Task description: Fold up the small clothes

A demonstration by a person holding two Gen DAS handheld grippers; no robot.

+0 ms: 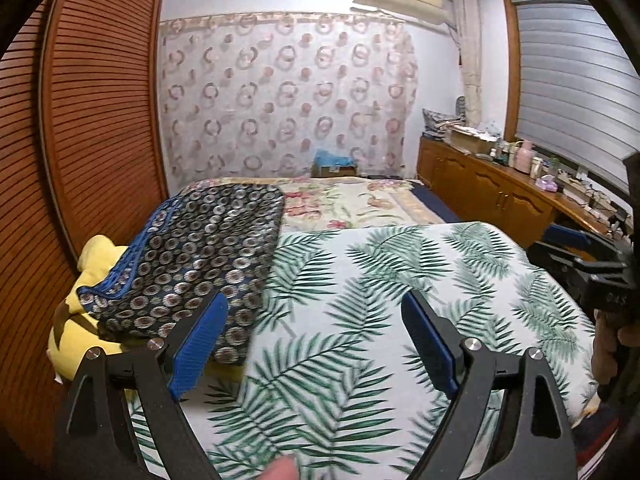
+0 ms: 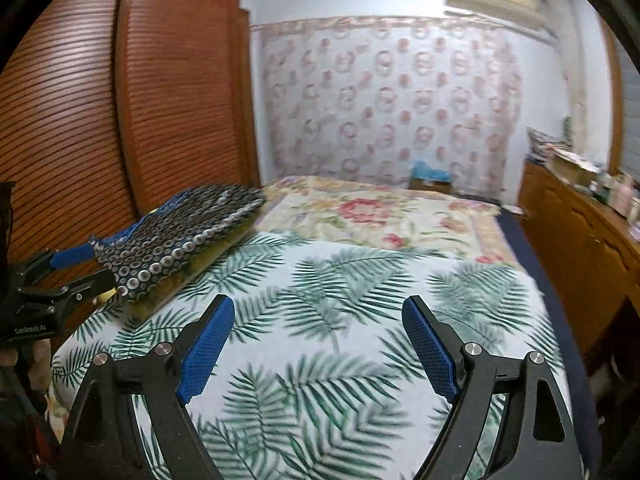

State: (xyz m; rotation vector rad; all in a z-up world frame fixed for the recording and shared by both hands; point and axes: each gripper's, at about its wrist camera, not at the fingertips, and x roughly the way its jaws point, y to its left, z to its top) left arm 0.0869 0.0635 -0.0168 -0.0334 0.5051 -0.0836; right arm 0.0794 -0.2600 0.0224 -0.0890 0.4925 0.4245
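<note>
A dark blue garment with a pattern of pale circles (image 1: 192, 256) lies folded at the left edge of the bed, on top of a yellow cloth (image 1: 86, 280). It also shows in the right wrist view (image 2: 180, 240). My left gripper (image 1: 316, 320) is open and empty, held above the palm-leaf sheet (image 1: 400, 280) with its left finger over the garment's near edge. My right gripper (image 2: 320, 320) is open and empty above the same sheet (image 2: 340, 320). The left gripper also shows at the left of the right wrist view (image 2: 64, 276), beside the garment.
A louvred wooden wardrobe (image 1: 88, 128) stands close along the bed's left side. A floral bedspread (image 1: 352, 200) covers the far part of the bed. A wooden cabinet (image 1: 488, 188) with clutter runs along the right wall under a window blind (image 1: 572, 88).
</note>
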